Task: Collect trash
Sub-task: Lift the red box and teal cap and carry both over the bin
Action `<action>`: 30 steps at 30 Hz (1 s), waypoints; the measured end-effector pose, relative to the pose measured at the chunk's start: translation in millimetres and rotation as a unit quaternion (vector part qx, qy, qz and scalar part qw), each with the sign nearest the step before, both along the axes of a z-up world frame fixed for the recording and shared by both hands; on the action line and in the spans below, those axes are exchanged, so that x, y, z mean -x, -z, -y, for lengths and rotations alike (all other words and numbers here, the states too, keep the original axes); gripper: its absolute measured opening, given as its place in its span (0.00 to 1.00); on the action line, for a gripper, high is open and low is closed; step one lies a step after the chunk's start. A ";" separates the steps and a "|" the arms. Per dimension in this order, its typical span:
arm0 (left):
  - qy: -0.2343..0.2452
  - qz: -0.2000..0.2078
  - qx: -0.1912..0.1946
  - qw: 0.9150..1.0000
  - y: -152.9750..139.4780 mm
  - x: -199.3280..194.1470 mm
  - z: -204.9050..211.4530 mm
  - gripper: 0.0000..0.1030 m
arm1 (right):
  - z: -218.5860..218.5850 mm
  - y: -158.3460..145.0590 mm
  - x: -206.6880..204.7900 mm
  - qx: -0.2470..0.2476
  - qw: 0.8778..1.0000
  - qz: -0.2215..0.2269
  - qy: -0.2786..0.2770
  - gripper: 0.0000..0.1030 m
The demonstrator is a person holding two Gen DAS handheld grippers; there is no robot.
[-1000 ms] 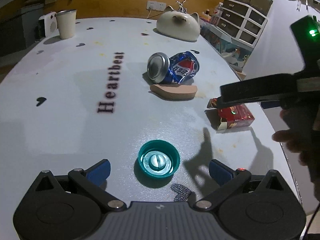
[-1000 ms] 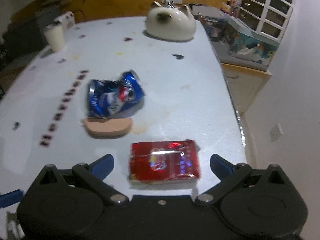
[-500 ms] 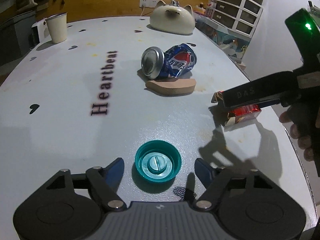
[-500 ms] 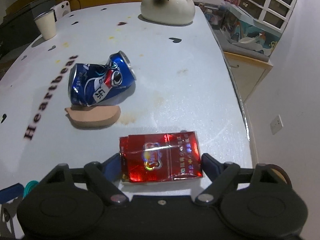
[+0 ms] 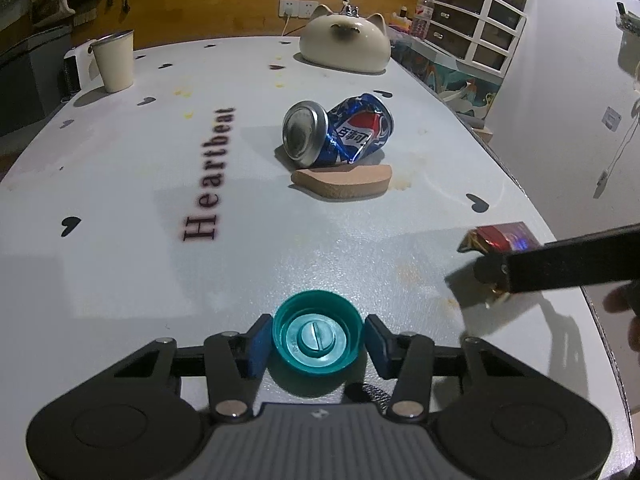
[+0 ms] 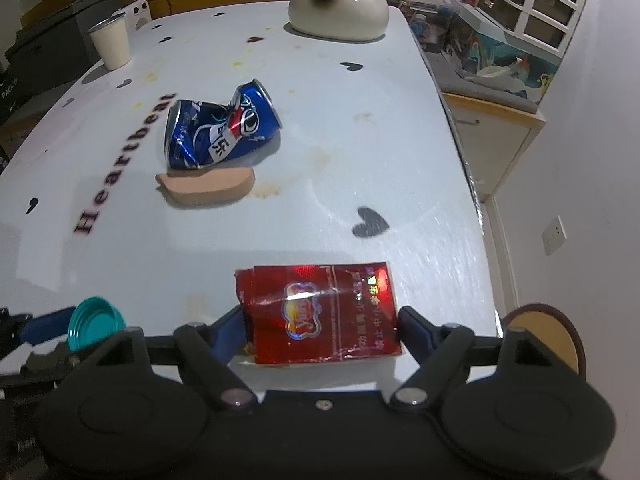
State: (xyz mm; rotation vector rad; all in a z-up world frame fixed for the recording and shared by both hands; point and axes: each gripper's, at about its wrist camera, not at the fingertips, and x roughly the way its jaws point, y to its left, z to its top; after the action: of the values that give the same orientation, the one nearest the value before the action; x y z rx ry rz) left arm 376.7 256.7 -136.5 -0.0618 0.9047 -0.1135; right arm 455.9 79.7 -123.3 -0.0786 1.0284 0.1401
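Observation:
My left gripper (image 5: 316,340) is shut on a teal bottle cap (image 5: 318,336), open side up, at the near edge of the white table; the cap also shows in the right wrist view (image 6: 94,322). My right gripper (image 6: 320,330) is shut on a crumpled red cigarette pack (image 6: 320,312), seen partly behind its finger in the left wrist view (image 5: 500,238). A crushed blue Pepsi can (image 5: 338,132) lies on its side mid-table, leaning on a flat tan piece (image 5: 342,182); both show in the right wrist view, the can (image 6: 220,126) and the tan piece (image 6: 206,186).
A cream cat-shaped ceramic (image 5: 346,42) stands at the far edge and a metal-rimmed cup (image 5: 114,62) at the far left. The table's right edge (image 6: 476,200) drops to the floor, with a cabinet and drawers beyond. A round stool (image 6: 544,332) is below right.
Both grippers have closed: the left one on the teal cap, the right one on the red pack. The right gripper and pack have shifted nearer the table's front-right corner.

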 end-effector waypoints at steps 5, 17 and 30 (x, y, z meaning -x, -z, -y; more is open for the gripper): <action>-0.004 0.004 0.002 1.000 -7.5 4.7 -0.7 0.49 | 3.1 -5.3 12.2 -0.003 1.000 0.005 -0.002 0.78; -0.030 0.000 0.021 0.999 -33.4 25.8 -6.4 0.49 | 9.1 -27.8 40.6 -0.008 1.000 0.028 0.001 0.78; -0.042 0.027 0.016 0.999 -73.7 57.8 -4.4 0.49 | 26.1 -56.1 88.2 -0.019 0.998 0.054 0.022 0.78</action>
State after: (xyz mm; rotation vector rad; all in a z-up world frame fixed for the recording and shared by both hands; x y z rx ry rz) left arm 318.9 261.0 -62.8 -0.1270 0.8452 -0.0509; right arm 367.7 53.6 -67.2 -0.0283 0.9177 0.1153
